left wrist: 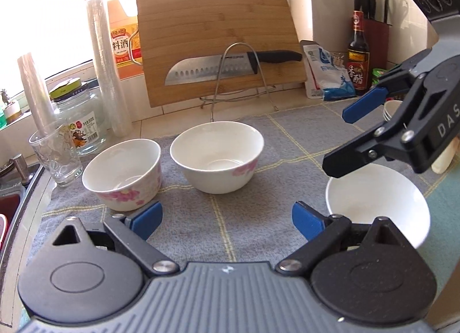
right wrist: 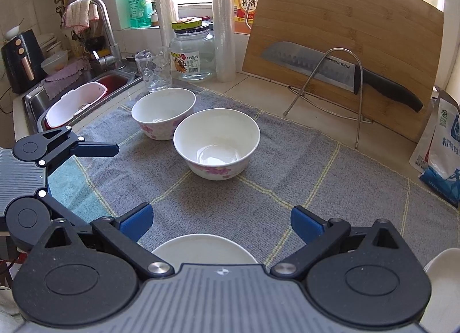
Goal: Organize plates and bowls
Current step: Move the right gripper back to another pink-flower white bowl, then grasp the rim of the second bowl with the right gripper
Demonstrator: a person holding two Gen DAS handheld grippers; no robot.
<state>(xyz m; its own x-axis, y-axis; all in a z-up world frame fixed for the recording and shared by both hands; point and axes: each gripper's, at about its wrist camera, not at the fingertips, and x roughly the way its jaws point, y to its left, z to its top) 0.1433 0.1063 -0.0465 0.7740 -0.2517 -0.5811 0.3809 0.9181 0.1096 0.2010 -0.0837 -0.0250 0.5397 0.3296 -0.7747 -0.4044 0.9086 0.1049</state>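
Observation:
Two white bowls with pink flowers stand side by side on a grey towel [left wrist: 258,198]: a straight-sided bowl [left wrist: 122,173] [right wrist: 164,111] at the left and a rounder bowl [left wrist: 217,156] [right wrist: 217,143] beside it. A plain white bowl [left wrist: 379,206] [right wrist: 204,249] sits nearer, at the right. My left gripper [left wrist: 227,219] [right wrist: 86,177] is open over bare towel in front of the flowered bowls, nothing between its fingers. My right gripper [right wrist: 221,222] [left wrist: 342,137] hangs open above the plain bowl's far rim, apart from it.
A bamboo cutting board [left wrist: 218,45] with a large knife [left wrist: 230,67] leans on a wire rack at the back. A drinking glass [left wrist: 54,155], a jar [left wrist: 80,117], bottles and a salt bag [right wrist: 442,155] line the counter. The sink [right wrist: 77,100] lies at the left.

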